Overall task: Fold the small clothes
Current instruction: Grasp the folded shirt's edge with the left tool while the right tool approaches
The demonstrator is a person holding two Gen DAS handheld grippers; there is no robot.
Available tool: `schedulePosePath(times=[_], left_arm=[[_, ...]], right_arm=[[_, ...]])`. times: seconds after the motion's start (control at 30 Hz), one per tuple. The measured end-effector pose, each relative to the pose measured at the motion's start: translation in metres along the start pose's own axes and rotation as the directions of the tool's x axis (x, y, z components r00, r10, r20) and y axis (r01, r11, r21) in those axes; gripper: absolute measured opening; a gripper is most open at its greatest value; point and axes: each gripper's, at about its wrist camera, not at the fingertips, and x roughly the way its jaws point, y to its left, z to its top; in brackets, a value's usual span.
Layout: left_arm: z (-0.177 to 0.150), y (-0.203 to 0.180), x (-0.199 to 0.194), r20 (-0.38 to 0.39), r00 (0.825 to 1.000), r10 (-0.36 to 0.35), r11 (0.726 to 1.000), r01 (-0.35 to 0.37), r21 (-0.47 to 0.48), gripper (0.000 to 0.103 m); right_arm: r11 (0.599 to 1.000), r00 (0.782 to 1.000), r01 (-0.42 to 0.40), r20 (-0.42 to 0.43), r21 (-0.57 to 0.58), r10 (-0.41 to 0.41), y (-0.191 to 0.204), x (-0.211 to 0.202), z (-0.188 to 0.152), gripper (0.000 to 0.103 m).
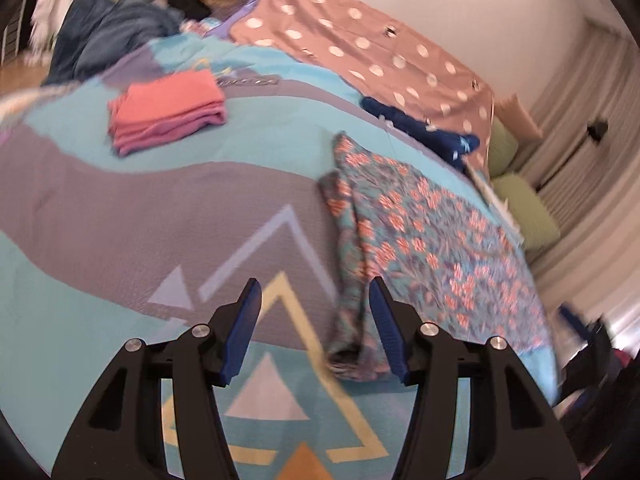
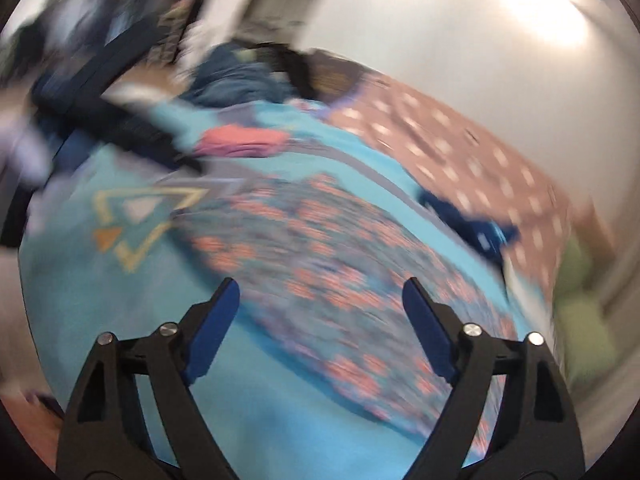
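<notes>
A teal floral garment [image 1: 420, 240] lies spread on the patterned bedspread [image 1: 120, 200], its left edge bunched into folds. My left gripper [image 1: 314, 284] hovers open over that bunched lower corner, pads apart and not pressing the cloth. In the blurred right wrist view, my right gripper [image 2: 320, 282] stands wide open above the same floral garment [image 2: 320, 240], with nothing gripped. A folded stack of pink and coral clothes [image 1: 168, 112] sits further back on the bed and shows as a pink smear [image 2: 240, 142] in the right wrist view.
A navy garment [image 1: 420, 128] lies beyond the floral one, beside a pink polka-dot cloth [image 1: 360, 44]. A heap of blue and dark clothes [image 1: 120, 28] fills the far left of the bed. Green cushions [image 1: 528, 208] and curtains stand past the right edge.
</notes>
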Motion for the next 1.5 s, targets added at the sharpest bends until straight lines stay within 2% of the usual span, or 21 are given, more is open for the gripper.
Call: schedulePosePath(times=[0.07,0.17,0.23,0.3,0.43,0.6,0.67,0.7,0.73,0.77,0.83,0.9,1.03,1.1,1.2,1.23,1.27,1.3,1.33,1.43,1.5], left_arm=[[0.001,0.011,-0.001,0.001,1.0,-0.022,0.999,0.022,-0.037,0.056],[0.0,0.02,-0.002,-0.003,0.999,-0.033,0.998,0.033,-0.062,0.056],[-0.001,0.023,0.0,-0.011,0.999,-0.042,0.997,0.041,-0.068,0.056],[0.0,0.025,0.003,-0.021,0.998,-0.06,0.996,0.059,-0.07,0.056],[0.006,0.028,0.015,-0.048,0.992,-0.113,0.99,0.109,-0.086,0.06],[0.024,0.018,0.038,-0.072,0.981,-0.182,0.981,0.177,-0.078,0.06],[0.032,0.009,0.048,-0.094,0.969,-0.229,0.973,0.224,-0.058,0.061],[0.038,0.002,0.058,-0.119,0.957,-0.264,0.964,0.261,-0.042,0.061],[0.043,-0.003,0.067,-0.143,0.948,-0.283,0.959,0.281,-0.033,0.066],[0.045,-0.007,0.074,-0.161,0.943,-0.291,0.956,0.291,-0.028,0.069],[0.053,-0.015,0.096,-0.218,0.928,-0.303,0.952,0.305,-0.023,0.069],[0.06,-0.022,0.12,-0.273,0.906,-0.324,0.944,0.327,-0.036,0.069],[0.076,-0.026,0.143,-0.285,0.884,-0.371,0.928,0.366,-0.072,0.069],[0.083,-0.028,0.153,-0.289,0.879,-0.378,0.925,0.369,-0.09,0.064],[0.088,-0.029,0.163,-0.288,0.886,-0.363,0.932,0.34,-0.128,0.047],[0.088,-0.029,0.165,-0.286,0.886,-0.364,0.931,0.334,-0.148,0.033],[0.088,-0.029,0.169,-0.292,0.885,-0.364,0.93,0.326,-0.17,0.011],[0.088,-0.028,0.172,-0.298,0.882,-0.365,0.928,0.321,-0.188,0.01],[0.087,-0.027,0.174,-0.3,0.883,-0.362,0.928,0.31,-0.205,0.01],[0.09,-0.031,0.168,-0.279,0.891,-0.359,0.928,0.309,-0.206,0.009],[0.095,-0.035,0.163,-0.259,0.894,-0.365,0.925,0.317,-0.208,0.009]], right_arm=[[0.997,0.999,-0.031,-0.007,-0.065,0.031,0.024,0.01,0.007,0.074],[0.991,0.993,-0.09,-0.084,-0.101,0.081,0.047,0.034,0.017,0.065],[0.987,0.984,-0.111,-0.153,-0.118,0.092,0.056,0.053,0.018,0.065],[0.986,0.981,-0.095,-0.183,-0.134,0.069,0.065,0.067,0.017,0.065],[0.98,0.988,0.007,-0.148,-0.199,-0.037,0.082,0.082,0.027,0.065],[0.982,0.987,0.051,-0.141,-0.184,-0.078,0.085,0.094,0.036,0.065],[0.984,0.986,0.049,-0.146,-0.171,-0.074,0.085,0.096,0.037,0.065],[0.985,0.986,0.046,-0.148,-0.164,-0.071,0.083,0.096,0.037,0.065],[0.986,0.987,0.044,-0.148,-0.159,-0.068,0.082,0.095,0.037,0.065],[0.987,0.987,0.042,-0.148,-0.156,-0.066,0.081,0.097,0.036,0.065],[0.99,0.986,0.035,-0.155,-0.137,-0.056,0.075,0.096,0.033,0.065],[0.994,0.985,0.026,-0.167,-0.102,-0.042,0.066,0.097,0.029,0.065],[0.996,0.985,0.03,-0.167,-0.088,-0.045,0.064,0.1,0.027,0.065],[0.994,0.986,0.039,-0.157,-0.104,-0.055,0.068,0.103,0.03,0.062],[0.995,0.987,0.04,-0.154,-0.093,-0.054,0.07,0.111,0.033,0.058],[0.997,0.986,0.016,-0.163,-0.077,-0.029,0.07,0.112,0.034,0.049],[0.998,0.986,-0.009,-0.169,-0.066,-0.003,0.068,0.113,0.034,0.027],[0.999,0.984,-0.02,-0.176,-0.049,0.011,0.065,0.113,0.034,0.018],[0.999,0.985,-0.021,-0.172,-0.031,0.015,0.06,0.111,0.034,0.015],[0.996,0.988,-0.062,-0.136,0.058,0.07,0.037,0.103,0.035,0.012],[0.992,0.993,-0.058,-0.098,0.115,0.07,0.02,0.093,0.037,0.012]])
